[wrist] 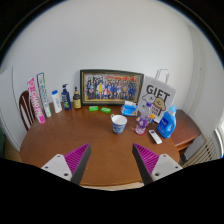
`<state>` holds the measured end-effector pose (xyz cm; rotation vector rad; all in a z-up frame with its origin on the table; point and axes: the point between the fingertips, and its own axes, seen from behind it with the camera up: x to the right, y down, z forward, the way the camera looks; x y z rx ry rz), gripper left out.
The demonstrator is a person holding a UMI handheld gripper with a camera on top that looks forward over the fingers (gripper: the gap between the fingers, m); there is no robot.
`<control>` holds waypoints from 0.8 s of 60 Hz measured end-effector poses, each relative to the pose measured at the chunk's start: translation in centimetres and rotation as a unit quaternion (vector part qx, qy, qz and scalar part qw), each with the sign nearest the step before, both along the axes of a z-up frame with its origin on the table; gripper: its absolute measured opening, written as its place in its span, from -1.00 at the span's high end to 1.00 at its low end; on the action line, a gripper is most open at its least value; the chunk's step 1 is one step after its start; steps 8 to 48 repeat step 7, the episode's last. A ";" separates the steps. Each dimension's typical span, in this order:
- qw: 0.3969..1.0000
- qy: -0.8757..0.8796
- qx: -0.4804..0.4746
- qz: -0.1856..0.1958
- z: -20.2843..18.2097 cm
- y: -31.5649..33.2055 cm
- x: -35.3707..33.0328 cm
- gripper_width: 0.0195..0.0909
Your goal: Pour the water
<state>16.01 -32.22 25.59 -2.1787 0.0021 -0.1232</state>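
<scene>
Tongs: the tongs [110, 165] hang wide apart and hold nothing, their two pink pads over the near part of the surface [70, 140].
Progress: by my judgement nothing is done yet; no vessel is grasped or tilted, so the reach, the lift and the pour are all left.
Cup: a white cup [119, 124] with a blue pattern stands upright on the surface, beyond the fingers and roughly in line with the gap between them; what is in it cannot be seen.
Bottle: a clear bottle [143, 118] stands just right of the cup, apart from it; it is probably the water source, but its fill is too small to tell.
Blue jug: a blue jug [167, 124] with a handle sits right of the bottle, near the surface's right end; contents hidden.
Blue tub: a small blue tub [129, 107] stands behind the cup.
Far left bottles: a white bottle [55, 101], a blue one [66, 97] and a dark one [77, 98] stand in a row, all closed as far as I can tell.
Back: a framed photo [111, 86] leans against the wall, a gift bag [159, 93] beside it.
</scene>
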 end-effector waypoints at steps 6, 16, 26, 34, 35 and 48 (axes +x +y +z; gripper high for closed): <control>1.000 0.001 -0.007 0.004 -0.6 -1.0 -0.1 -0.85; 1.000 -0.001 -0.007 0.004 -0.6 -1.1 0.0 -0.85; 1.000 -0.001 -0.007 0.004 -0.6 -1.1 0.0 -0.85; 1.000 -0.001 -0.007 0.004 -0.6 -1.1 0.0 -0.85; 1.000 -0.001 -0.007 0.004 -0.6 -1.1 0.0 -0.85; 1.000 -0.001 -0.007 0.004 -0.6 -1.1 0.0 -0.85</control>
